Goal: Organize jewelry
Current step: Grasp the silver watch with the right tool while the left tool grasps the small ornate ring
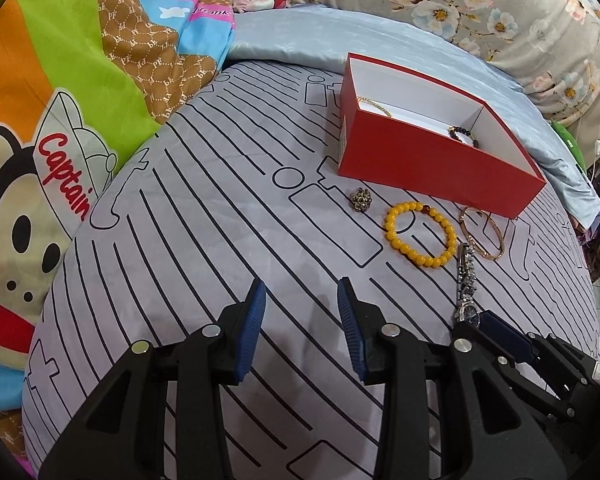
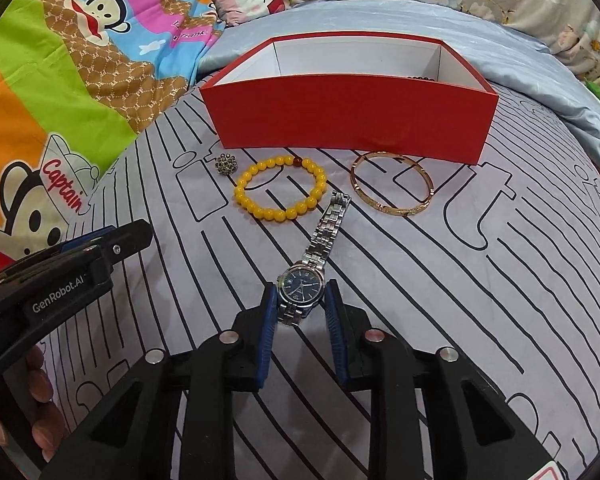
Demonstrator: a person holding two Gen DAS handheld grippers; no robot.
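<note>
Silver wristwatch [image 2: 301, 288] laid flat on striped grey bedsheet [image 2: 480, 300], face between blue pads of right gripper [image 2: 300, 304]. Pads seen touching watch sides, so watch judged as pinched. Left gripper [image 1: 302, 308] held open, nothing in it.

Risk: round case could slip out when lifted; loose band could snag sheet or bump yellow bead bracelet [image 2: 281, 188], just beside band end.

Gold bangle [image 2: 392, 184] and small flower ring [image 2: 225, 164] near. Red box [image 2: 348, 120] behind; tall front wall must be cleared.
</note>
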